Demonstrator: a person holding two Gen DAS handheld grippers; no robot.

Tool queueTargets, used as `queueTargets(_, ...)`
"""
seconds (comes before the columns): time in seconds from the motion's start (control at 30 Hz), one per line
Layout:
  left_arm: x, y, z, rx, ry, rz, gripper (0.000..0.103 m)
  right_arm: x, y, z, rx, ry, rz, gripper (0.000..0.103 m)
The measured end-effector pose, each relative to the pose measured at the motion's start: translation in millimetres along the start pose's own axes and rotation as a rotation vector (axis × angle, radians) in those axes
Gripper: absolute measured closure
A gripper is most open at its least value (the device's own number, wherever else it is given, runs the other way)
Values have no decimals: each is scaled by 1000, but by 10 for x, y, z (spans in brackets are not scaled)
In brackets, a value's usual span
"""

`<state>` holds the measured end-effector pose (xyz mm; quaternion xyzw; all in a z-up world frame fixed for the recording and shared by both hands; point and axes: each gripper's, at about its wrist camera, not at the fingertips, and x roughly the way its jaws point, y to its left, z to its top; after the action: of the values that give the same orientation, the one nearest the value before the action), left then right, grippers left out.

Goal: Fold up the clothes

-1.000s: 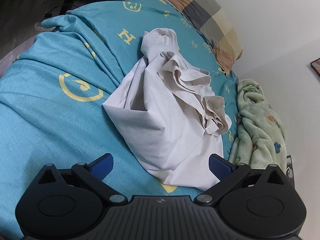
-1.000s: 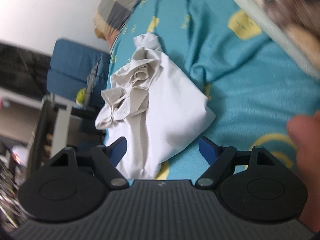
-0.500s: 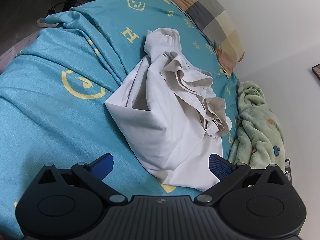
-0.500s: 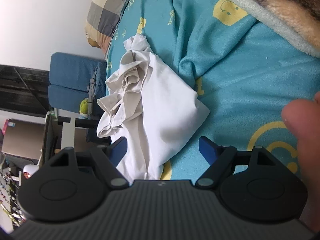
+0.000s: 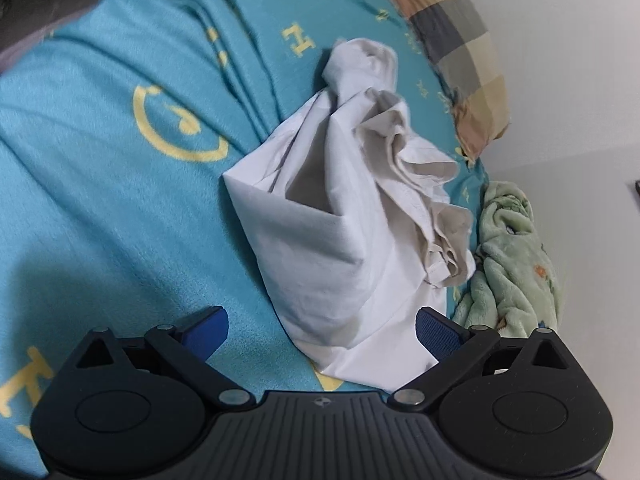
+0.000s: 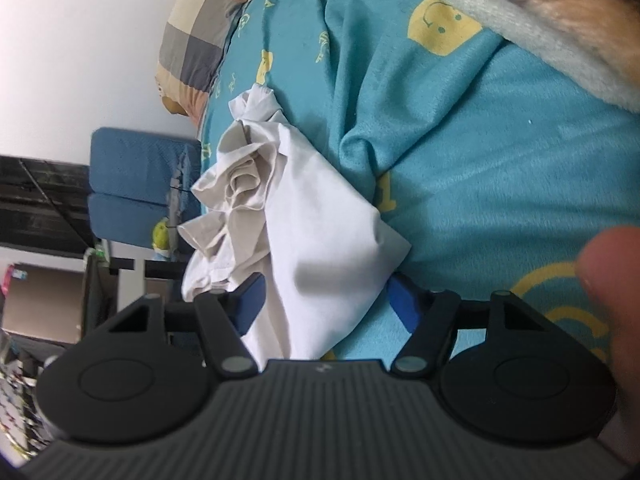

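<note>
Both tongs were open and held nothing. The left tongs [image 5: 322,326] hovered over the near end of a crumpled white garment [image 5: 340,216] on the bed [image 5: 100,200]; the right tongs [image 6: 324,300] straddled its near corner. Best approach, probably: pinch one layer at an edge and spread it flat first. The teal cover showed a yellow "H" [image 5: 298,40] and smiley faces.
</note>
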<state>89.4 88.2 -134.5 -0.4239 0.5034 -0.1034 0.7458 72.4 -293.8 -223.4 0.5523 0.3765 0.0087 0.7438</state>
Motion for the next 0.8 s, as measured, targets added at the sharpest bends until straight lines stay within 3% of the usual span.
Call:
queueTargets(0.03,54,16,17,-16,8,-1,6,19,8,0,-10,0,-10,47)
queueTargets(0.13,100,16,56,-32,-4,-25,8,62,31,4,-39,3,-33,70)
queueTargets(0.3,176,17,122,-59,-22,-66,18,38,83,0,-87,-5,-28,86)
queueTargets(0.47,242,14,185,-84,-43,-107,51,-38,128,-28,-119,-22,1,90)
queueTargets(0.5,200,-4,182,-80,-54,-113,73,-47,133,-28,-121,-25,3,91)
queueTargets(0.53,159,-21,180,-77,-66,-120,88,-56,138,-27,-122,-28,6,91)
queueTargets(0.8,-182,-164,159,-50,-156,-173,95,-202,244,-10,-165,-52,27,93)
